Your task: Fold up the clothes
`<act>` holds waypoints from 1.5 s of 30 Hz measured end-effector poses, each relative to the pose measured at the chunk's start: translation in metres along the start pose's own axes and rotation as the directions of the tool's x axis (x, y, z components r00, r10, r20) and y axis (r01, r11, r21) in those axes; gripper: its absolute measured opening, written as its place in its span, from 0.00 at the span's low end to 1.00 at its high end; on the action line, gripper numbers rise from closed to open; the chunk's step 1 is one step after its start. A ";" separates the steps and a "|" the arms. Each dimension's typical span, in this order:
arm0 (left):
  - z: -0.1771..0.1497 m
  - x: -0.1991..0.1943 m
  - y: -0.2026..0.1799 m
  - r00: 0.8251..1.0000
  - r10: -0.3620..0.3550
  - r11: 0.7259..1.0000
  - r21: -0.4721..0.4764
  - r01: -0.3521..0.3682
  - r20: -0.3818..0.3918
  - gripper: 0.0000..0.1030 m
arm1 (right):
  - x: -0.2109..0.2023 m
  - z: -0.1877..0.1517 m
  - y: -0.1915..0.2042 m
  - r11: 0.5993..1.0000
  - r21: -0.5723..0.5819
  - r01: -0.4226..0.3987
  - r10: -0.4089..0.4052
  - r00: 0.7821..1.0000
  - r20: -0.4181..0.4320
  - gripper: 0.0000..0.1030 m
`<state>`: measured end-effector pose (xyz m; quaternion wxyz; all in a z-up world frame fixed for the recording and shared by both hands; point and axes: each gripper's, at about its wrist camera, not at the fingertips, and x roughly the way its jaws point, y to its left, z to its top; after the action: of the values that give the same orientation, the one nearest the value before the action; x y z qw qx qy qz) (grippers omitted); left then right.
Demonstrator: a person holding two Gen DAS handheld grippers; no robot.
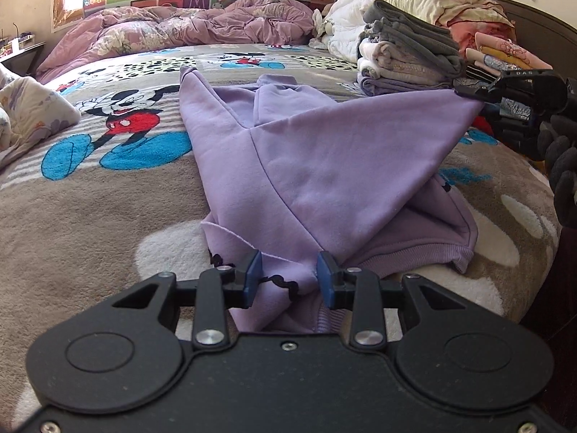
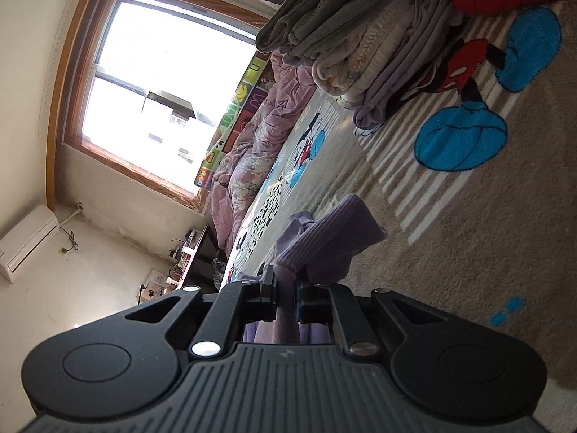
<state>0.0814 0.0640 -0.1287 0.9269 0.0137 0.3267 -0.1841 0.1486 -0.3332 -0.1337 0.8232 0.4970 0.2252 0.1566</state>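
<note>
Nearest me, my left gripper (image 1: pixel 288 276) has its blue pads on either side of a bunched fold of the hoodie (image 1: pixel 324 166); jaws narrowed on that cloth, at the hoodie's near end. The hoodie is lilac and lies on the bed (image 1: pixel 90 216), running away from me across the cartoon-mouse blanket, its near hem bunched.

One part of the hoodie is lifted off the bed and pulled taut toward my right gripper (image 1: pixel 468 92), which sits at the hoodie's far right corner. From the right wrist view, the right gripper (image 2: pixel 286 290) has its jaws nearly together on a ribbed lilac cuff (image 2: pixel 331 231).

Beyond the hoodie, on its right, a stack (image 1: pixel 407 54) of folded clothes stands on the bed. Past it, a rumpled pink quilt (image 1: pixel 187 25) lies under the window (image 2: pixel 162 83).
</note>
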 end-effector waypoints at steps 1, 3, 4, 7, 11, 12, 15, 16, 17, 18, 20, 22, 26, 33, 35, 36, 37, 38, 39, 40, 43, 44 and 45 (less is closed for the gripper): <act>0.000 -0.001 0.002 1.000 -0.009 1.000 -0.005 0.009 0.000 0.31 | -0.001 -0.002 -0.006 1.000 0.007 0.011 -0.011 1.000 -0.003 0.11; 0.002 -0.004 0.007 0.999 -0.038 0.999 -0.031 0.038 0.002 0.31 | -0.002 -0.007 -0.018 0.999 0.021 0.032 -0.032 0.999 -0.008 0.11; 0.004 -0.011 0.014 0.998 -0.058 0.996 -0.066 0.059 0.020 0.31 | -0.002 -0.009 -0.023 0.999 0.028 0.040 -0.040 0.999 -0.011 0.11; 0.009 -0.035 0.037 0.991 -0.068 0.976 -0.199 0.090 0.113 0.31 | -0.004 -0.014 -0.033 0.999 0.043 0.023 -0.022 1.000 -0.022 0.11; 0.020 -0.055 0.061 0.979 0.013 0.939 -0.339 0.057 0.202 0.31 | -0.007 -0.017 -0.033 1.000 0.025 0.005 -0.004 0.999 -0.033 0.11; 0.023 -0.056 0.063 0.978 0.034 0.934 -0.356 0.041 0.204 0.31 | -0.007 -0.016 -0.032 1.000 0.018 -0.001 0.002 0.999 -0.032 0.11; 0.040 -0.049 0.061 0.981 0.062 0.938 -0.346 0.006 0.184 0.31 | -0.009 -0.013 -0.032 0.999 0.014 -0.032 0.033 0.999 -0.024 0.11; 0.047 -0.045 0.060 0.982 0.063 0.942 -0.336 -0.001 0.176 0.31 | -0.009 -0.013 -0.032 0.999 0.013 -0.043 0.043 0.999 -0.022 0.11; 0.055 -0.041 0.060 0.984 0.066 0.946 -0.323 -0.008 0.168 0.31 | -0.010 -0.013 -0.032 0.999 0.009 -0.049 0.049 0.999 -0.023 0.11; 0.064 -0.035 0.060 0.985 0.068 0.952 -0.307 -0.016 0.161 0.31 | -0.011 -0.014 -0.033 0.999 0.005 -0.054 0.054 0.998 -0.024 0.11; 0.083 -0.021 0.064 0.985 0.080 0.963 -0.268 -0.037 0.152 0.31 | -0.013 -0.014 -0.034 0.998 -0.003 -0.065 0.065 0.998 -0.026 0.11; 0.112 0.006 0.073 0.989 0.092 0.969 -0.238 -0.062 0.116 0.31 | -0.015 -0.015 -0.035 0.997 -0.012 -0.076 0.076 0.997 -0.029 0.11; 0.158 0.065 0.093 0.990 0.133 0.977 -0.174 -0.124 0.039 0.31 | -0.025 -0.019 -0.035 0.995 -0.002 -0.100 0.100 0.994 -0.042 0.11; 0.206 0.163 0.115 0.981 0.190 0.982 -0.007 -0.190 -0.049 0.18 | -0.036 -0.024 -0.039 0.993 0.024 -0.113 0.114 0.992 -0.060 0.11; 0.213 0.180 0.124 0.982 0.182 0.983 -0.017 -0.183 -0.056 0.17 | -0.040 -0.022 -0.043 0.992 0.045 -0.117 0.119 0.992 -0.043 0.11; 0.216 0.186 0.126 0.984 0.170 0.985 -0.021 -0.172 -0.056 0.17 | -0.041 -0.020 -0.047 0.992 0.060 -0.115 0.118 0.992 -0.036 0.11; 0.219 0.194 0.125 0.986 0.159 0.987 -0.006 -0.160 -0.057 0.17 | -0.042 -0.019 -0.051 0.991 0.075 -0.114 0.116 0.993 -0.032 0.11; 0.220 0.201 0.121 0.985 0.161 0.987 0.018 -0.160 -0.062 0.17 | -0.040 -0.018 -0.055 0.990 0.089 -0.111 0.115 0.993 -0.040 0.11; 0.221 0.209 0.117 0.983 0.168 0.985 0.043 -0.165 -0.069 0.17 | -0.038 -0.018 -0.057 0.990 0.094 -0.107 0.112 0.993 -0.045 0.11; 0.220 0.217 0.113 0.982 0.169 0.984 0.067 -0.164 -0.078 0.17 | -0.036 -0.018 -0.059 0.990 0.099 -0.104 0.109 0.993 -0.050 0.11; 0.209 0.240 0.102 0.979 0.174 0.974 0.165 -0.156 -0.103 0.15 | -0.033 -0.018 -0.061 0.990 0.099 -0.097 0.103 0.993 -0.056 0.11; 0.207 0.241 0.098 0.977 0.191 0.964 0.204 -0.169 -0.094 0.15 | -0.032 -0.018 -0.062 0.990 0.104 -0.094 0.100 0.993 -0.056 0.11; 0.208 0.241 0.097 0.976 0.198 0.963 0.205 -0.175 -0.096 0.15 | -0.032 -0.018 -0.065 0.989 0.117 -0.090 0.097 0.994 -0.058 0.11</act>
<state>0.4134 0.0444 -0.1215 0.9138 0.1461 0.3573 -0.1261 0.1144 -0.3646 -0.1917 0.7775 0.5483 0.2361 0.1975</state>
